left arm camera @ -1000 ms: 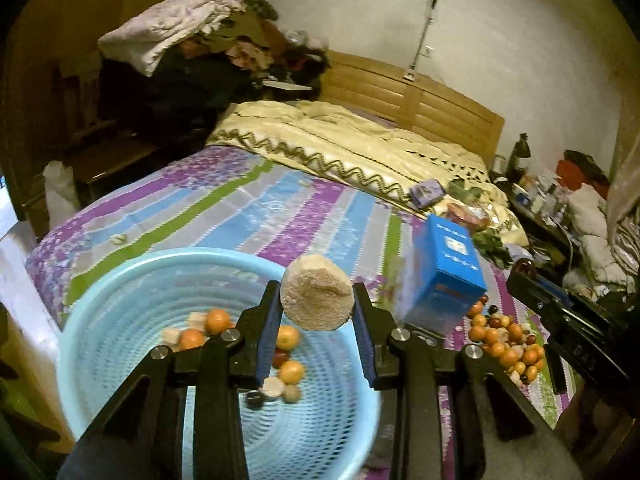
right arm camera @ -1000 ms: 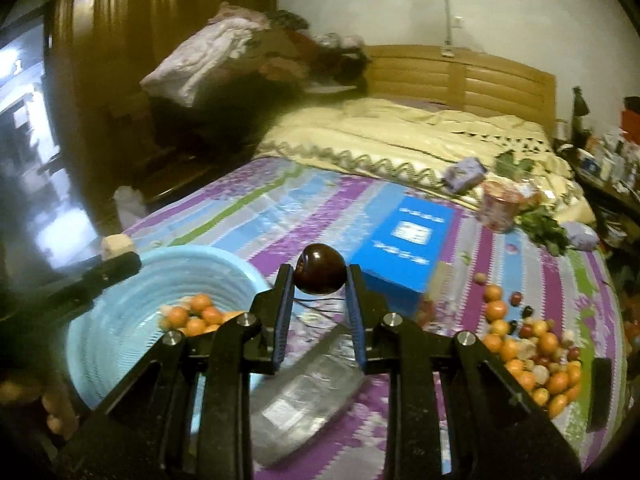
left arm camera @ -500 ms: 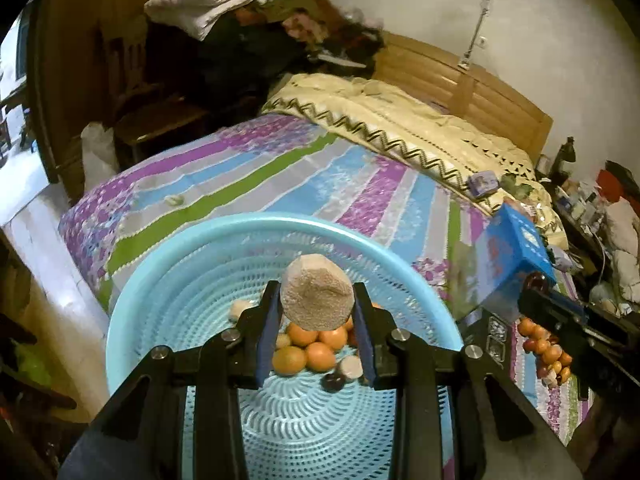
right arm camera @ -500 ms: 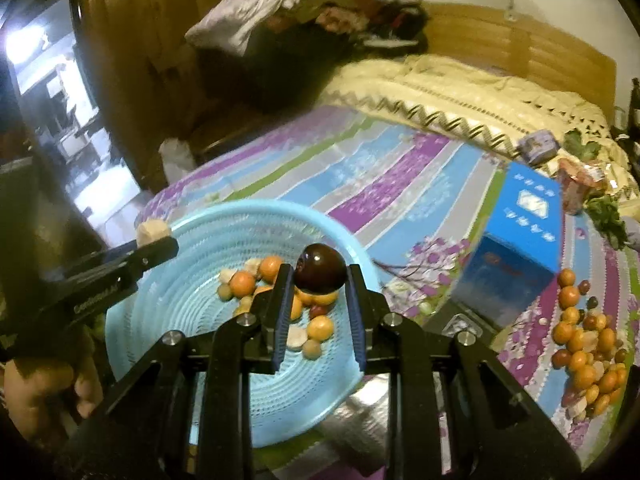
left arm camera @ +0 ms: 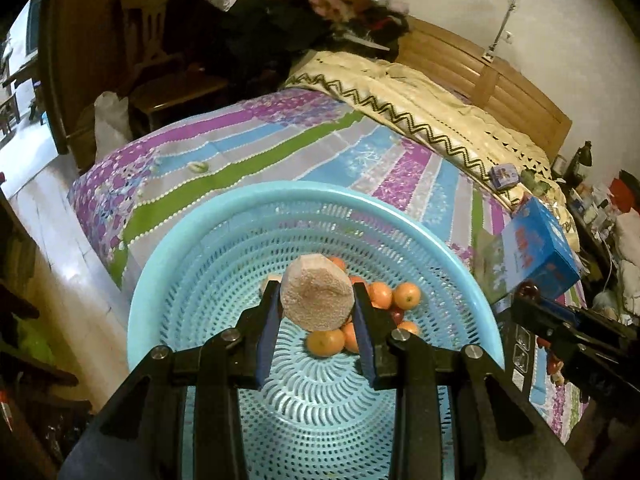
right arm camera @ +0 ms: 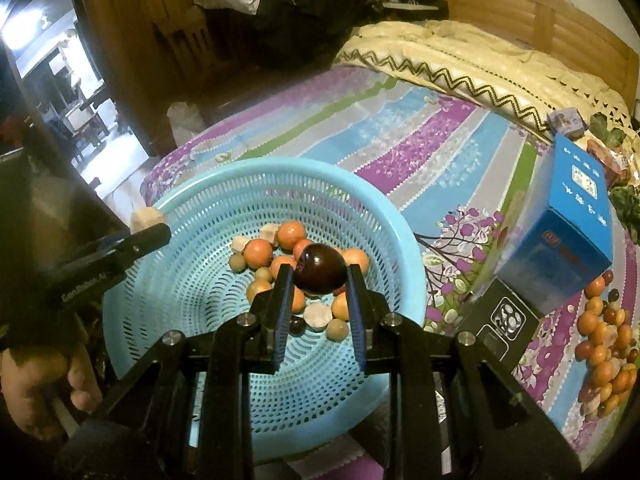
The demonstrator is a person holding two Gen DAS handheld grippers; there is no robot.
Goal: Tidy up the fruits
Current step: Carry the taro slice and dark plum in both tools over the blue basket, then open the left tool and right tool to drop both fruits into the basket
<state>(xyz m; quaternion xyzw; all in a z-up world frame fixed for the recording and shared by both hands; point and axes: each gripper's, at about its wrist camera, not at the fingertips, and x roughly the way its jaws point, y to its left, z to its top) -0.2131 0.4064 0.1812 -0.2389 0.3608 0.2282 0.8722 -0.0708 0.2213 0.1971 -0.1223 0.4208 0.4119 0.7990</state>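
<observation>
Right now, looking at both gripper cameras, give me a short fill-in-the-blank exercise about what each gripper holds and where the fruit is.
1. The left gripper is shut on a rough ____ piece.
2. The right gripper grips a dark ____ fruit.
3. Both are held above the light ____ basket, which already contains oranges.
4. More loose fruit lies on the bed to the ____ of the blue box.

Missing words: tan; red; blue; right

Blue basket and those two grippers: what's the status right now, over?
Left gripper shut on tan rough-skinned fruit. Right gripper shut on dark red round fruit. Both above perforated blue plastic basket. Nothing in the way.
</observation>
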